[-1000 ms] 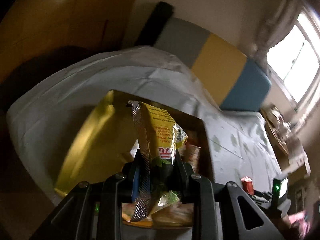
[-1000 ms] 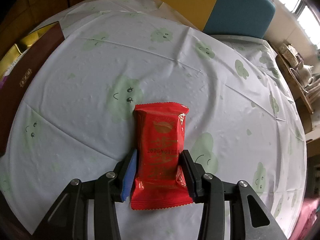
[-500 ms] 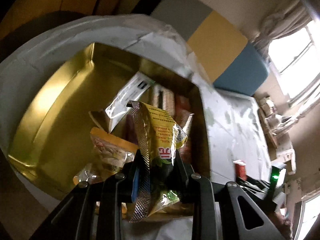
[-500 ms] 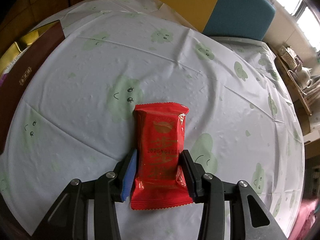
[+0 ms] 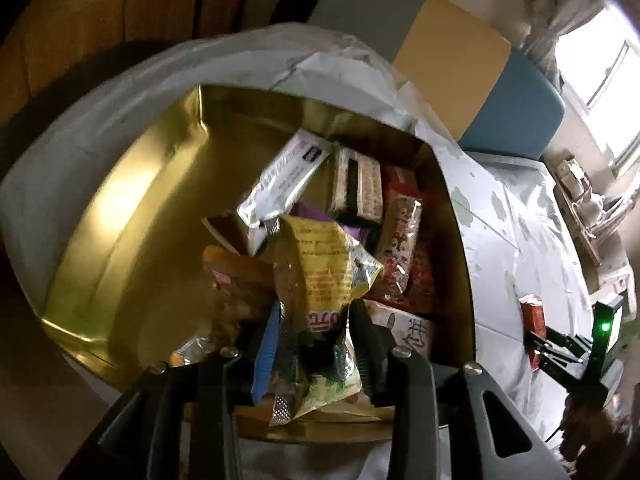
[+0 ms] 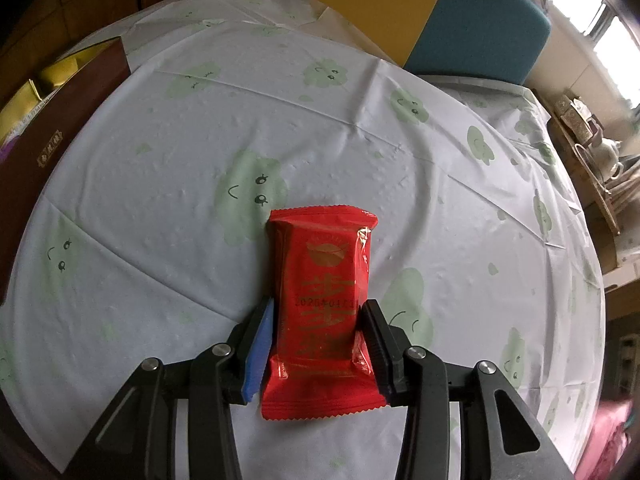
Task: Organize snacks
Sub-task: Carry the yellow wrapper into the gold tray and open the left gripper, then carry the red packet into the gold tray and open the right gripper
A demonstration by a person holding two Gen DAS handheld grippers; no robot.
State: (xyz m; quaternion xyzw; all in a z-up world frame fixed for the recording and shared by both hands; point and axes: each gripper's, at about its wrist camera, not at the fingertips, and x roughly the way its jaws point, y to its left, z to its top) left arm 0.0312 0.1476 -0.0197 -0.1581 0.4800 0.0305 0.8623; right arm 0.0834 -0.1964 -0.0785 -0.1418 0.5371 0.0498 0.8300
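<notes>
A yellow snack packet (image 5: 324,264) stands between the fingers of my left gripper (image 5: 314,332), low inside the gold-lined box (image 5: 132,208). The jaws are opening and the packet sits loosely in the widened gap, over several other snacks. In the right wrist view my right gripper (image 6: 318,320) is shut on a red snack packet (image 6: 324,280) that lies flat on the cloud-print tablecloth (image 6: 360,120). The left wrist view also shows that red packet (image 5: 534,316) and the right gripper (image 5: 556,344) far right on the table.
The box's right half holds a white sachet (image 5: 284,176), brown biscuit packs (image 5: 358,188) and red wrappers (image 5: 400,240). Its brown outer wall (image 6: 52,136) stands at the table's left edge. A blue cushion (image 6: 480,20) lies behind the table, a tea set (image 6: 600,156) at the right.
The left gripper sank into the box with the yellow packet, and its jaws have now spread apart around it. The right gripper and red packet stayed still.
</notes>
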